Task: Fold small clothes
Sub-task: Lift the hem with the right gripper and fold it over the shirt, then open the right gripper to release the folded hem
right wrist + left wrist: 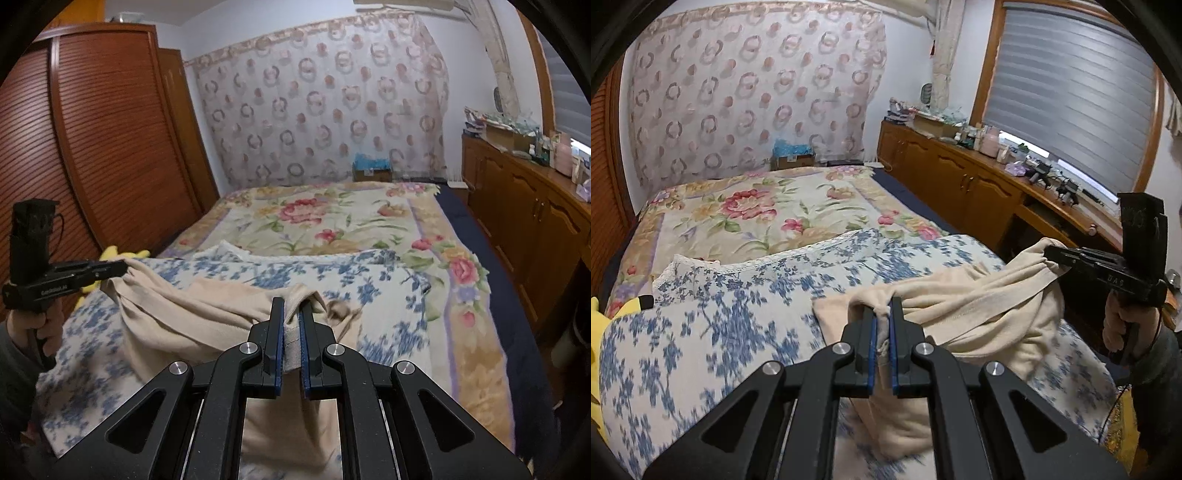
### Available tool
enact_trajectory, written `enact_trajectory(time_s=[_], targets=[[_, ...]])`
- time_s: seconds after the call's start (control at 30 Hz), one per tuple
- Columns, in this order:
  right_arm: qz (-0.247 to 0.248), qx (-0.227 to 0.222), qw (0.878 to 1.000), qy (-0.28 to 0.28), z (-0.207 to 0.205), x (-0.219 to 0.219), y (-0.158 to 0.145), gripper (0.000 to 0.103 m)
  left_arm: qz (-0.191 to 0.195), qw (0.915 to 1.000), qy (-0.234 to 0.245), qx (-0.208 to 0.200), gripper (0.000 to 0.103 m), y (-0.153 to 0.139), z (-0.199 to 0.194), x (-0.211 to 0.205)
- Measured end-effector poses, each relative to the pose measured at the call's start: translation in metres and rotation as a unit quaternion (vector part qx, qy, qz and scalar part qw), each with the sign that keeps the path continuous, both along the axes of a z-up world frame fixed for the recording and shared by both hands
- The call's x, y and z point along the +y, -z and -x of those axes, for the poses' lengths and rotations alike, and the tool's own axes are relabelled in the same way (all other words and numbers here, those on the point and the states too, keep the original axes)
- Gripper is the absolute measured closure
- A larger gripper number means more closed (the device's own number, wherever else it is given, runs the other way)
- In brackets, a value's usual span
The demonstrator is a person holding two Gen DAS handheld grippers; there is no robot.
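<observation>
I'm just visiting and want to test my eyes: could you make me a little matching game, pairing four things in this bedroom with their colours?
Things:
1. garment held by both tongs
2. pads on the tong fingers
3. soft toy at the bed's edge
4. louvred wardrobe

Colours:
A. yellow
B. reddish brown
C. beige
D. blue

Pairs: 1-C, 2-D, 3-A, 4-B

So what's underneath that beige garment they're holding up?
The beige garment hangs from both tools over a blue-flowered white cloth, spread on the floral bedspread. The left tool and right tool each pinch an edge. The patch directly beneath stays hidden.
</observation>
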State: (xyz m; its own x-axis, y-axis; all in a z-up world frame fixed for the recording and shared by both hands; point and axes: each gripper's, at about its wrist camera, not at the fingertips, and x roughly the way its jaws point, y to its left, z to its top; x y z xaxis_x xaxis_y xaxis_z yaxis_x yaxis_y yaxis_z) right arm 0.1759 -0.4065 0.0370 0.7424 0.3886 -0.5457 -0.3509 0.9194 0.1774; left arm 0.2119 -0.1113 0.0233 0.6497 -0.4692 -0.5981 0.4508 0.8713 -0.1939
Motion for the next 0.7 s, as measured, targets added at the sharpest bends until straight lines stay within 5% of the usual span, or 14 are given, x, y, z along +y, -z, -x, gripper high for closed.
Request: enact_trajectory(time_s=[0.3,0.4,0.47,0.53,0.7], targets=[[0.024,0.049,0.998,0.01,-0.042,0.002,0.04,0.098,-0.041,0.9979,0.014,0.049,0.1,0.035,-0.036,-0.009],[0.031,0.053,0.998,0.012,-0.045,0.002,0.046,0.09,-0.04,0.9974,0.02,0.057,0.095,0.038,-0.036,-0.006],[0.039,0.053,0.998,0.021,-0.046,0.0,0.045,0.083,-0.041,0.9973,0.026,0.056,0.088,0.037,-0.033,-0.003],[0.045,0.049,0.997,0.029,-0.047,-0.001,0.042,0.076,-0.049,0.9974,0.022,0.048,0.066,0.034,-0.032,0.001],[0.051,0.035,0.997,0.036,-0.043,-0.009,0.032,0.063,-0.044,0.9974,0.028,0.05,0.061,0.037,-0.026,0.019]])
